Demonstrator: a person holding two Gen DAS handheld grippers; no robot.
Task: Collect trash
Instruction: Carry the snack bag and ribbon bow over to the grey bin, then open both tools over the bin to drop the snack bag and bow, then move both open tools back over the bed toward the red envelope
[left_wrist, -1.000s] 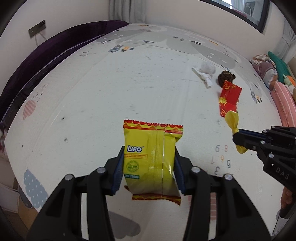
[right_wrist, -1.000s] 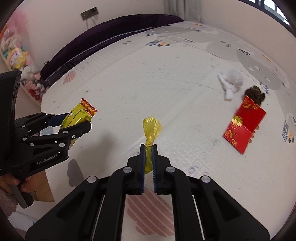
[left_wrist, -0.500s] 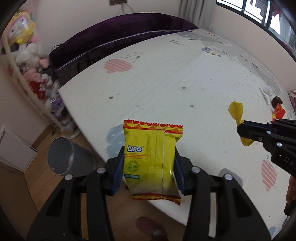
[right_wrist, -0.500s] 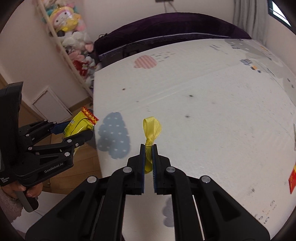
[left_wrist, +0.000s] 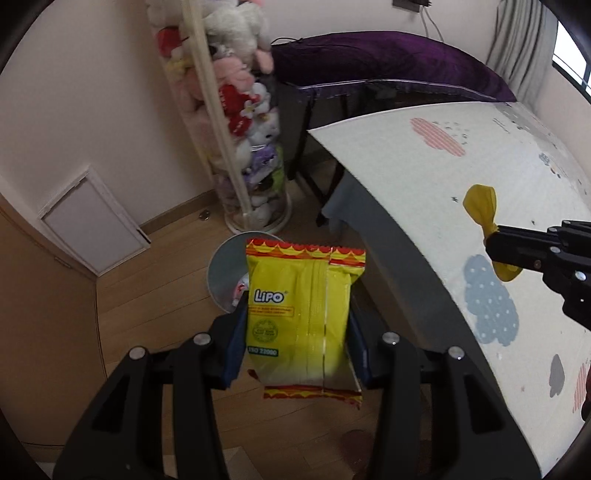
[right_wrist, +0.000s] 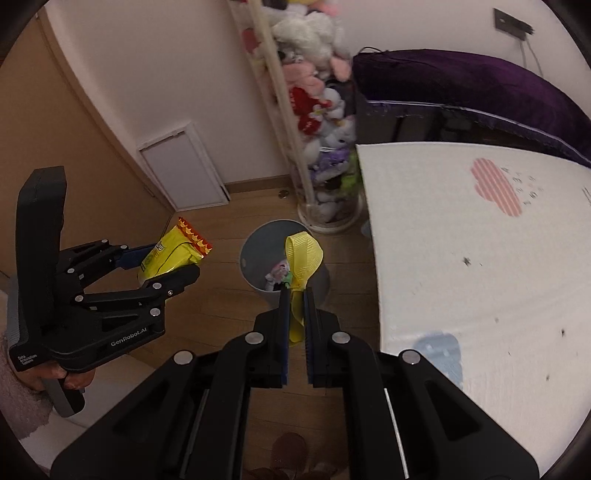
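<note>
left tool (left_wrist: 297, 328) is clamped on a yellow snack packet (left_wrist: 301, 314), right tool (right_wrist: 295, 306) pinched on a yellow ribbon (right_wrist: 301, 258). both hang over the wood floor (right_wrist: 229, 229), with a grey bin (right_wrist: 255, 247) below that has trash in it. a tall tube of plush toys (right_wrist: 325, 122) stands just behind the bin, and the play mat (right_wrist: 480, 258) edge sits to the right.

Wood floor (left_wrist: 155, 280), pale walls (left_wrist: 74, 92), purple bed (left_wrist: 388, 51)

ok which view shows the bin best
The right wrist view: the bin shows its whole rim and some trash inside, with only the ribbon in front. In the left wrist view the wrapper covers most of the bin.
</note>
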